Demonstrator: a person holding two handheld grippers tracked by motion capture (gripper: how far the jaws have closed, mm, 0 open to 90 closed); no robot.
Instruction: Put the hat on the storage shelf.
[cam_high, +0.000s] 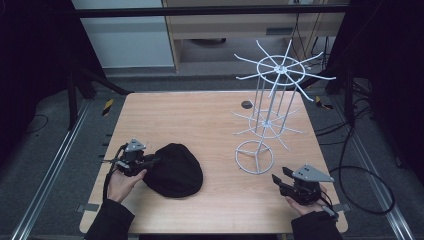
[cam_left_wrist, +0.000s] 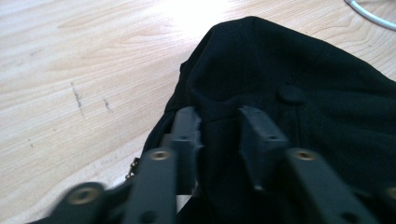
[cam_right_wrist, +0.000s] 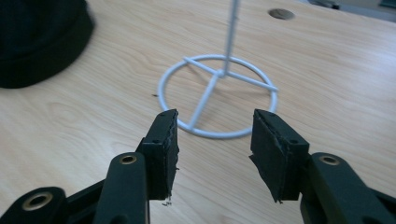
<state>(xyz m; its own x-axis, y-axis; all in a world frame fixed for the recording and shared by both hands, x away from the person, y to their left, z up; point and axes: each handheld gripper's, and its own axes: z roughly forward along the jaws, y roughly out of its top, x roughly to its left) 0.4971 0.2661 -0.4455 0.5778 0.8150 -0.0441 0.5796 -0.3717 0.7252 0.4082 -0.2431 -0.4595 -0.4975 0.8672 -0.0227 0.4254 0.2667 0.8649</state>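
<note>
Still unlabelled, black cap (cam_left_wrist: 299, 93) pinched in left gripper (cam_left_wrist: 219, 121); right gripper (cam_right_wrist: 215, 135) agape, empty, near white rack (cam_right_wrist: 219, 74).

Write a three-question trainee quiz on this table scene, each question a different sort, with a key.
1. True or false: the left gripper has its jaws pinching a fold of the black cap.
2. What is between the jaws of the right gripper? A) the cap B) a wire hook C) nothing
3. Fill in: the white wire rack stands on a base shaped like a ____.

Key: 1 true; 2 C; 3 ring
</note>
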